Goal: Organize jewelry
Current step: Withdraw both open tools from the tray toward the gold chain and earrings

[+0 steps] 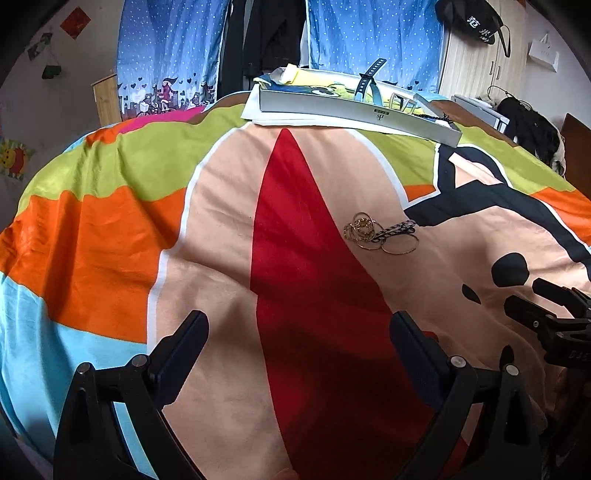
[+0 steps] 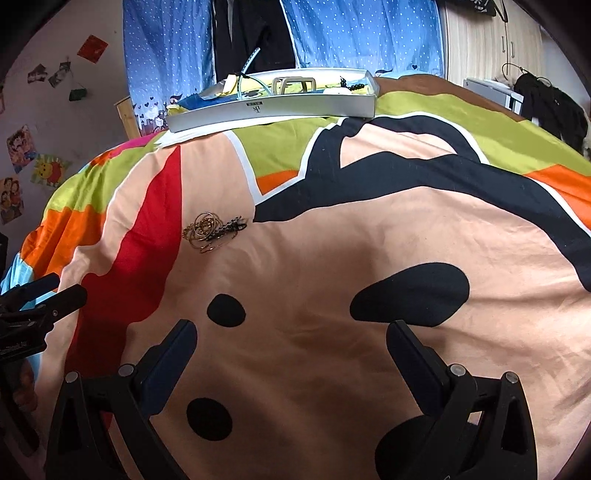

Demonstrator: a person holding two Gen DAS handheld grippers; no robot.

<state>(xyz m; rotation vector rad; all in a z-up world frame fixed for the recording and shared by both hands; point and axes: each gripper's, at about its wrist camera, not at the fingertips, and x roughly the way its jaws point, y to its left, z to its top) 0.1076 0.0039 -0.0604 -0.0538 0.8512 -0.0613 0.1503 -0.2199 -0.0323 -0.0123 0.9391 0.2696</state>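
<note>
A small heap of jewelry (image 1: 380, 234) lies on the colourful bedspread: gold rings, thin hoops and a dark chain. The same jewelry heap (image 2: 212, 230) shows left of centre in the right wrist view. A shallow grey box (image 1: 354, 110) stands at the far side of the bed, holding a watch strap, a clear bangle and dark beads; the box (image 2: 273, 107) also appears in the right wrist view. My left gripper (image 1: 299, 325) hovers open, well short of the heap. My right gripper (image 2: 291, 334) is open too, empty, to the right of the heap.
The bedspread (image 1: 110, 229) covers the whole work surface. Blue dotted curtains (image 1: 173, 48) and dark hanging clothes (image 1: 273, 33) stand behind the bed. A dark garment (image 2: 554, 107) lies at the far right, next to a wardrobe (image 2: 487, 40).
</note>
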